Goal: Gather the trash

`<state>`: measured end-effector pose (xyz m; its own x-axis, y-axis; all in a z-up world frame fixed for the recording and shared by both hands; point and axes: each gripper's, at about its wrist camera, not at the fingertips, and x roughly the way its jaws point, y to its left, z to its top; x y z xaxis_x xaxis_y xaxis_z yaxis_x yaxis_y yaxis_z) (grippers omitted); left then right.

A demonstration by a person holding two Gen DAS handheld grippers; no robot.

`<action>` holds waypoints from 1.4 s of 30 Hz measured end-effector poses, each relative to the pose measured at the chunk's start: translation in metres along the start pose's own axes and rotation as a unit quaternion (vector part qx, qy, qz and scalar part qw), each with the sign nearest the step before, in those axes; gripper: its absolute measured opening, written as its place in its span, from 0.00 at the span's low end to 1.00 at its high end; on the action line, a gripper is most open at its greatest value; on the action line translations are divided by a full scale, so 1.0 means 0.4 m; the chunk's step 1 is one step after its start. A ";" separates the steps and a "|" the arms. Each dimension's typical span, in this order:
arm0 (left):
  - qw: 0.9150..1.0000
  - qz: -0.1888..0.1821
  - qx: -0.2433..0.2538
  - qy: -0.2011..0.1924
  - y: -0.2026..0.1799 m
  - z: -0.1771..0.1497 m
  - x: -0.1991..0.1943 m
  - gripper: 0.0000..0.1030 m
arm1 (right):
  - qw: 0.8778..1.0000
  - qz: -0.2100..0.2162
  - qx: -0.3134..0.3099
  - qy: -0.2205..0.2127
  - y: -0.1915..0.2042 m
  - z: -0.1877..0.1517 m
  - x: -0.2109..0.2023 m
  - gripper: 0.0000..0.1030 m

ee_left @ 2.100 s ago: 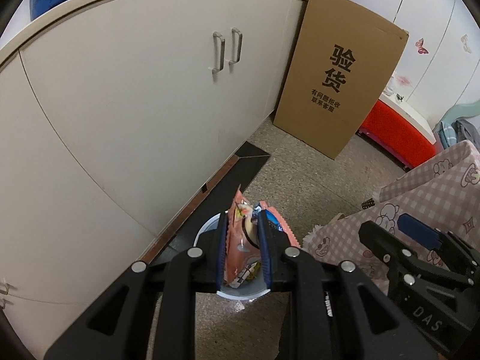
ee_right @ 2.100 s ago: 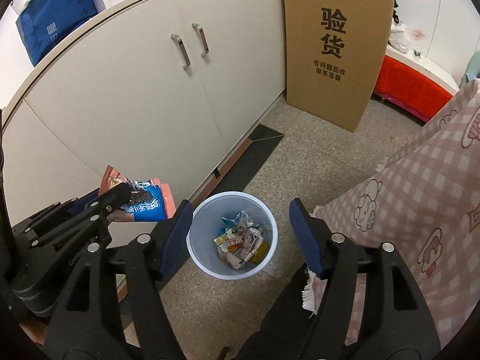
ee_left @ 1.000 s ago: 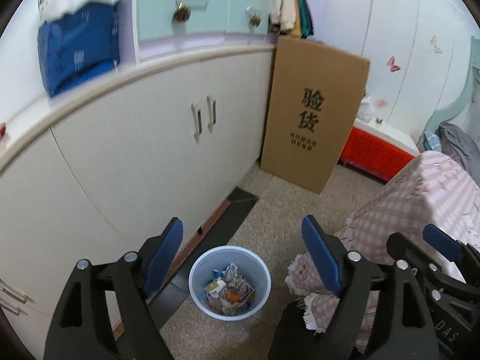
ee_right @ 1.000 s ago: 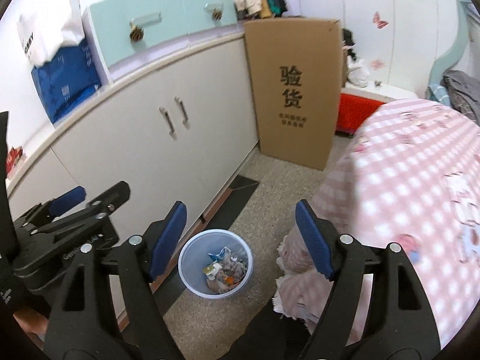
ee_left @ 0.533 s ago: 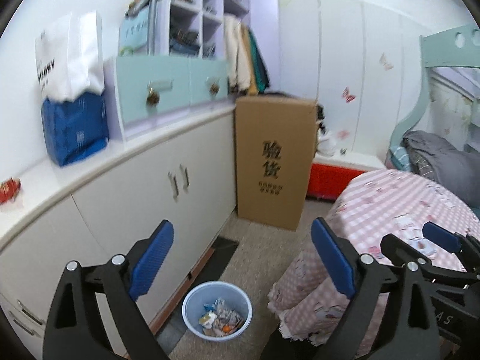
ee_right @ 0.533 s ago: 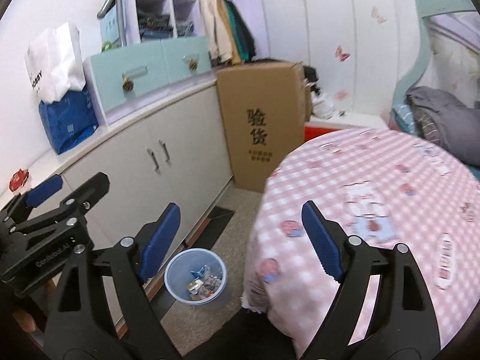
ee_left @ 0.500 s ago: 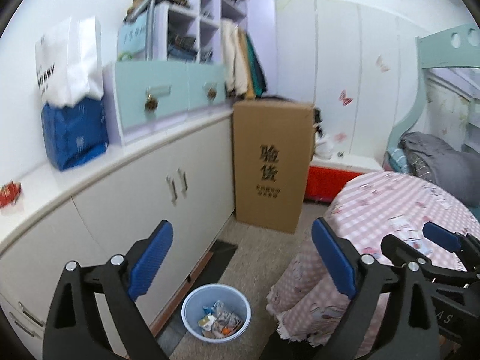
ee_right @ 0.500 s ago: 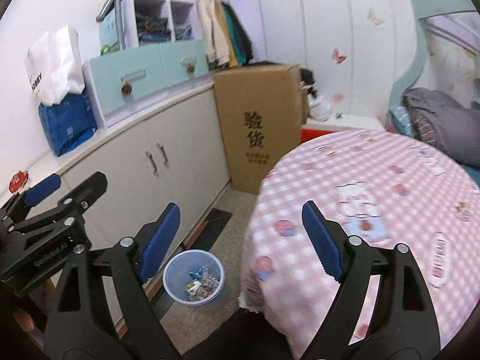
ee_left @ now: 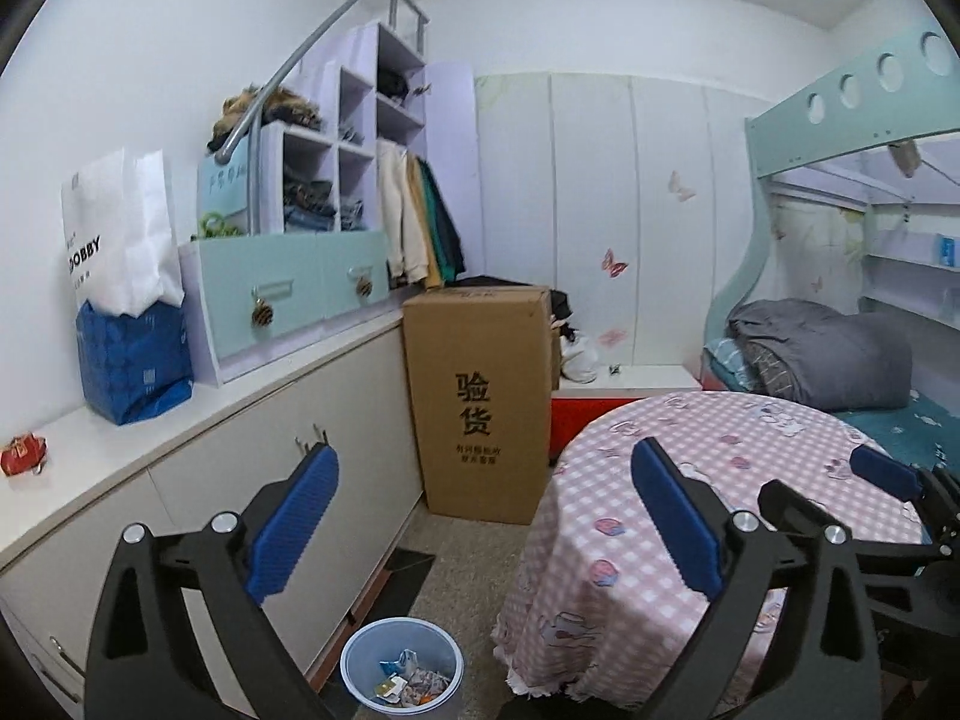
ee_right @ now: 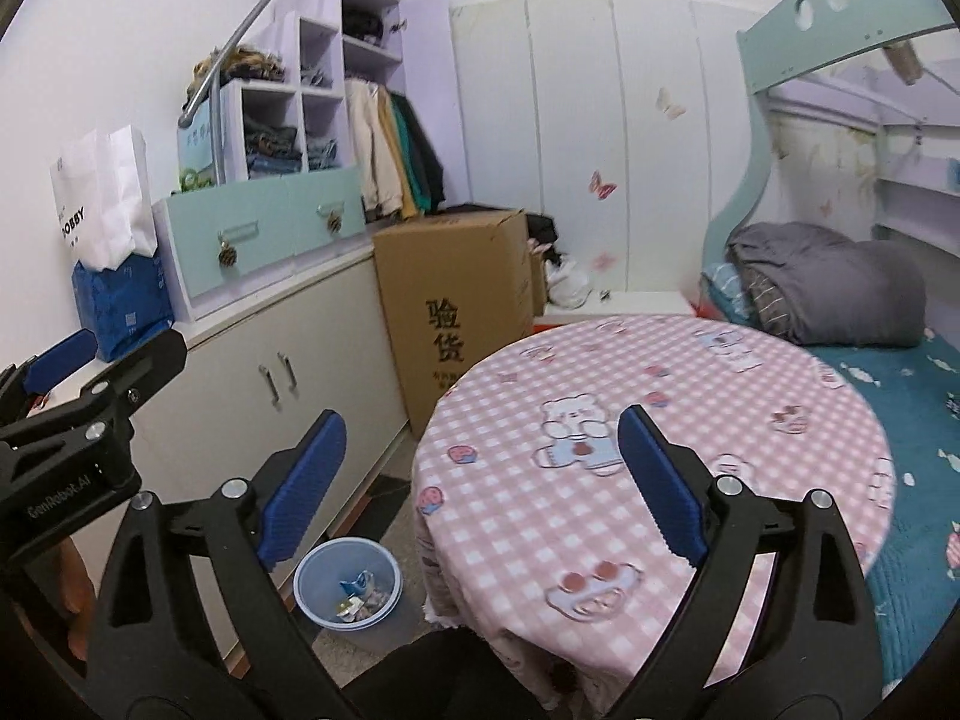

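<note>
1. Trash [ee_left: 408,683] lies in the pale blue bin [ee_left: 401,636] on the floor, below and slightly left of the left gripper [ee_left: 483,525]; we read it as mixed wrappers and paper scraps. In the right wrist view the same bin [ee_right: 347,564] sits low, beneath the right gripper's left finger.

2. Left gripper: released, jaws having just been widening, nothing between the blue pads [ee_left: 292,516].

3. Right gripper [ee_right: 480,480]: likewise released, jaws having just been spreading, nothing held. It aims over the round table.

4. Ahead of both claws stands the round table under a pink checked cloth [ee_right: 654,420]. We see printed bears and sweets on it, but no loose litter that we can confirm; small scraps may be hard to tell from the pattern.

5. Beyond the left claw stands a cardboard box [ee_left: 480,402], with the white cabinet [ee_left: 216,456] to its left. On the counter, far left of that claw, rests a small red object [ee_left: 21,453]; we cannot tell whether it is refuse.

6. Judgement: the step in hand is a search for the next piece. To do it well, we advise sweeping table, counter and floor slowly, keeping jaws wide, and separating print from real litter before reaching.

7. Risk: snagging the cloth fringe when reaching near the bin.
</note>
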<state>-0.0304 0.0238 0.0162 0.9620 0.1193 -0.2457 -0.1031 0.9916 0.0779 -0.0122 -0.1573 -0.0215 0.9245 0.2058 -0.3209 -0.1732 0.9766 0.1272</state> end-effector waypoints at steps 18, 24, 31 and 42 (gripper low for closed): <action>1.000 -0.025 0.006 -0.014 -0.043 -0.008 -0.100 0.93 | 0.998 -0.032 -0.013 -0.044 -0.011 -0.016 -0.124 0.91; 1.000 -0.028 0.006 -0.010 -0.040 -0.009 -0.096 0.93 | 0.998 -0.033 -0.012 -0.045 -0.010 -0.019 -0.127 0.91; 1.000 -0.027 0.005 -0.009 -0.041 -0.010 -0.097 0.93 | 0.998 -0.037 -0.016 -0.046 -0.003 -0.022 -0.131 0.91; 1.000 -0.026 0.004 -0.008 -0.035 -0.017 -0.097 0.93 | 0.998 -0.034 -0.015 -0.043 0.006 -0.025 -0.128 0.91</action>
<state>-0.0679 0.0055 0.0181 0.9699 0.0671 -0.2343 -0.0512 0.9960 0.0731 -0.0636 -0.1648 -0.0141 0.9600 0.1334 -0.2463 -0.1175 0.9900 0.0785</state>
